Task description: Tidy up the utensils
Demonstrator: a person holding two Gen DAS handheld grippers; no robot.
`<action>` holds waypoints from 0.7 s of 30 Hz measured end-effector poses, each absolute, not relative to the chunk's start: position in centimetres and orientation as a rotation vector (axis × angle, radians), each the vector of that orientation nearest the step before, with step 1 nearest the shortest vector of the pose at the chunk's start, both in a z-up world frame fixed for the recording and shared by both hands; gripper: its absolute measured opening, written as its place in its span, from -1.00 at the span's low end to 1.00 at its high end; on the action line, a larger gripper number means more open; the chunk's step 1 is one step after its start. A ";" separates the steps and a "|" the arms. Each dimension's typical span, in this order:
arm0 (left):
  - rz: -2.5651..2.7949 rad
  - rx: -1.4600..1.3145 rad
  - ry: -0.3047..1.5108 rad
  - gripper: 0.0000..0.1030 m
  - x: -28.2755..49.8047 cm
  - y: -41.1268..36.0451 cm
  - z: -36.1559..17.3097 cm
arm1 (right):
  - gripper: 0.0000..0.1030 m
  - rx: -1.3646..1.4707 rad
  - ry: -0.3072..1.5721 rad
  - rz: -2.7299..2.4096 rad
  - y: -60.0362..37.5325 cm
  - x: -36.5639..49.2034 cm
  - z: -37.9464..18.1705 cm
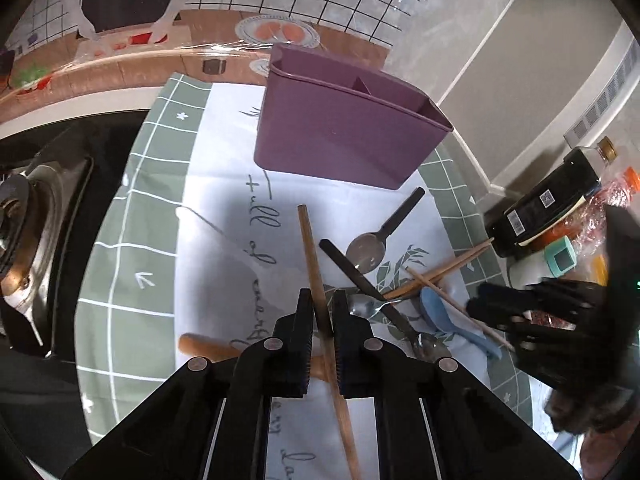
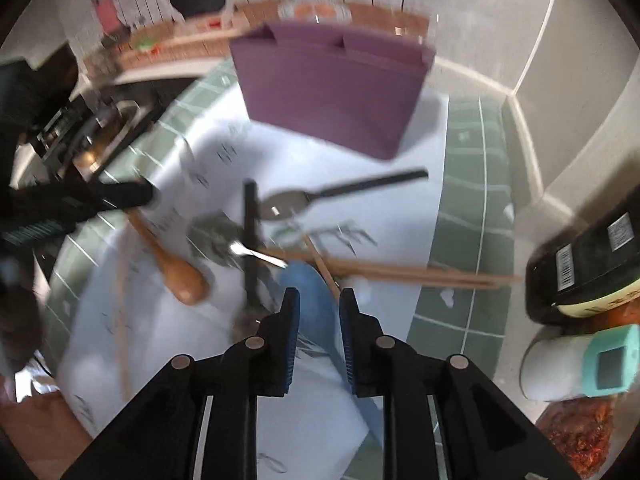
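One purple caddy [image 1: 340, 136], three metal spoons [image 1: 366, 254], one blue spoon [image 1: 436, 312]

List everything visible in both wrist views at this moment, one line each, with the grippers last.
Utensil holder: one, purple, divided, upright at the far end of the cloth.
Cloth: one, white middle with green checked border, under everything.
Chopsticks: at least four, wood; one in the left gripper, others crossed in the pile.
Metal spoon: one, black handle, near the holder.
Other black-handled cutlery: at least two pieces, crossed in the pile.
Blue spoon: one, between the right gripper's fingers.
Wooden spoon: one, brown, left of the pile.
Dark bottle: one, lying at right.
Thermometer: one, white and teal, far right.
Stove burner: one, at left.
Left gripper: black, shut on the chopstick.
Right gripper: black, open.
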State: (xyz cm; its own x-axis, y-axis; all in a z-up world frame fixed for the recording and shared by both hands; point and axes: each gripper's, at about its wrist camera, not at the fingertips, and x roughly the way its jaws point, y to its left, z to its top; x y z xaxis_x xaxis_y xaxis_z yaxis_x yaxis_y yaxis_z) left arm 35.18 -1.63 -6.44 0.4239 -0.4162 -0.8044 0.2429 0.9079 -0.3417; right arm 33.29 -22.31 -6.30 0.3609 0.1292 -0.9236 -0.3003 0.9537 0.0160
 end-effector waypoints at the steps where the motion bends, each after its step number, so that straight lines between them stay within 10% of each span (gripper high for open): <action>1: -0.413 -0.184 1.052 -0.82 35.0 -1.4 -6.3 | -0.63 -0.188 1.177 0.275 -22.6 33.4 -6.8; 21: -0.394 -0.147 1.066 -0.81 33.5 -1.1 -5.8 | -0.91 -0.215 1.162 0.320 -22.2 34.8 -8.6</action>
